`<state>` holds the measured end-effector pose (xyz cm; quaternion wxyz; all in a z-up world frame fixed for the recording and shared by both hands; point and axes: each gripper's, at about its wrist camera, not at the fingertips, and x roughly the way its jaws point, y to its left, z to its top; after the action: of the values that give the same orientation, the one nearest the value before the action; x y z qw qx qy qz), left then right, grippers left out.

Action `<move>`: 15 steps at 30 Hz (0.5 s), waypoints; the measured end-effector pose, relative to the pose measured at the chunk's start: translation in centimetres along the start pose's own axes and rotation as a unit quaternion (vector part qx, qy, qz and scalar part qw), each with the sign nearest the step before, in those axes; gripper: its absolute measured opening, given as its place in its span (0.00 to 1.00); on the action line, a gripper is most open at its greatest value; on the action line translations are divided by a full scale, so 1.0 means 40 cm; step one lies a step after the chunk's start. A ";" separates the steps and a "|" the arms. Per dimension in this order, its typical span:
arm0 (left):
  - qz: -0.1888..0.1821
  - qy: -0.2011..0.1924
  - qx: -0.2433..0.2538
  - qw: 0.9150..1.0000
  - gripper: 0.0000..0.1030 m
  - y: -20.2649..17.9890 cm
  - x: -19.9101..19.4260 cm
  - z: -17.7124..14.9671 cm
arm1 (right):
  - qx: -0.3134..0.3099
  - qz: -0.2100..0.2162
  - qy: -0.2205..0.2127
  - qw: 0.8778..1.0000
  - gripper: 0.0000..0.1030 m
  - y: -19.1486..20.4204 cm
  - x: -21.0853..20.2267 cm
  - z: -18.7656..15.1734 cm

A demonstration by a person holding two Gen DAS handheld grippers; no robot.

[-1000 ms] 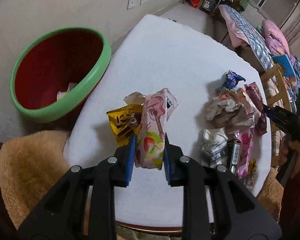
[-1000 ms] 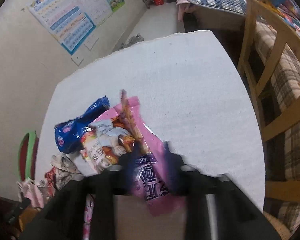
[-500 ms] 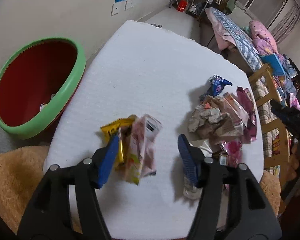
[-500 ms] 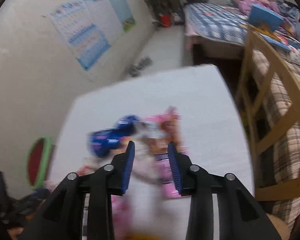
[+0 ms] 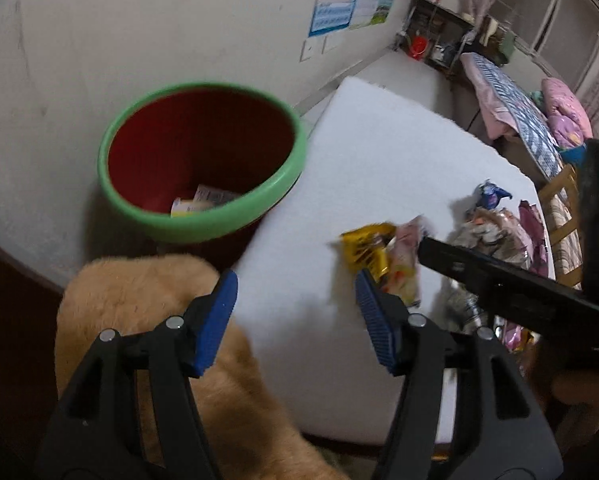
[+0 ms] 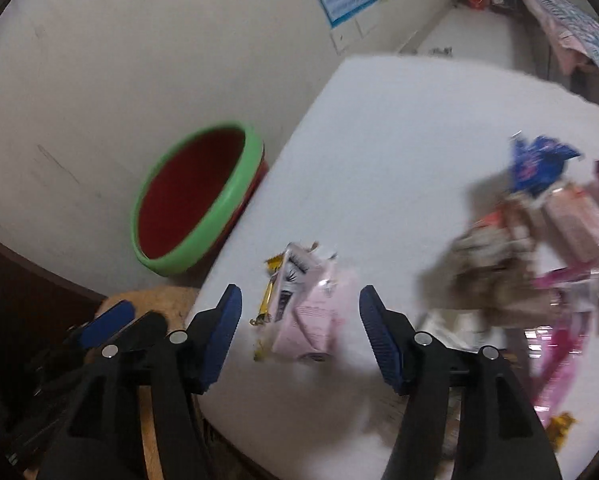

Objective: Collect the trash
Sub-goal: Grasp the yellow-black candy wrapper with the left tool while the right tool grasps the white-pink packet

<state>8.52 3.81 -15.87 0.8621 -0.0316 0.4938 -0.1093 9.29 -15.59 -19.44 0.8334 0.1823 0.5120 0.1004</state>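
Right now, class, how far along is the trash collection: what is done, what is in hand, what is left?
Done: a couple of wrappers lie in the green-rimmed bin. In hand: nothing; the left gripper and right gripper are open, the right above the pink and yellow wrappers. Left: those, plus the wrapper pile on the white table.

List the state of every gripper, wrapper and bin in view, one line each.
left gripper: open, empty, jaws just opened.
right gripper: open, empty, jaws just opened, above the pink wrapper.
pink wrapper: lying on the white table.
yellow wrapper: lying beside it.
wrapper pile: still on the table.
green-rimmed bin: upright, nearly empty.
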 end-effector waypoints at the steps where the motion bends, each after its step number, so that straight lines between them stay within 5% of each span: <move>1: -0.002 0.002 -0.005 1.000 0.56 0.008 0.000 -0.001 | 0.006 0.000 0.014 1.000 0.28 0.000 0.024 0.003; 6: -0.016 0.004 -0.012 1.000 0.56 0.021 0.010 0.002 | 0.027 0.010 -0.004 1.000 0.08 -0.014 -0.002 0.002; 15: -0.053 0.026 -0.046 0.997 0.56 0.003 0.061 0.021 | 0.062 -0.032 -0.042 0.997 0.05 -0.105 -0.080 -0.015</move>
<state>10.46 3.34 -17.53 0.8396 -0.0940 0.5184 -0.1325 7.21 -20.46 -18.78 0.8442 0.2213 0.4871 0.0335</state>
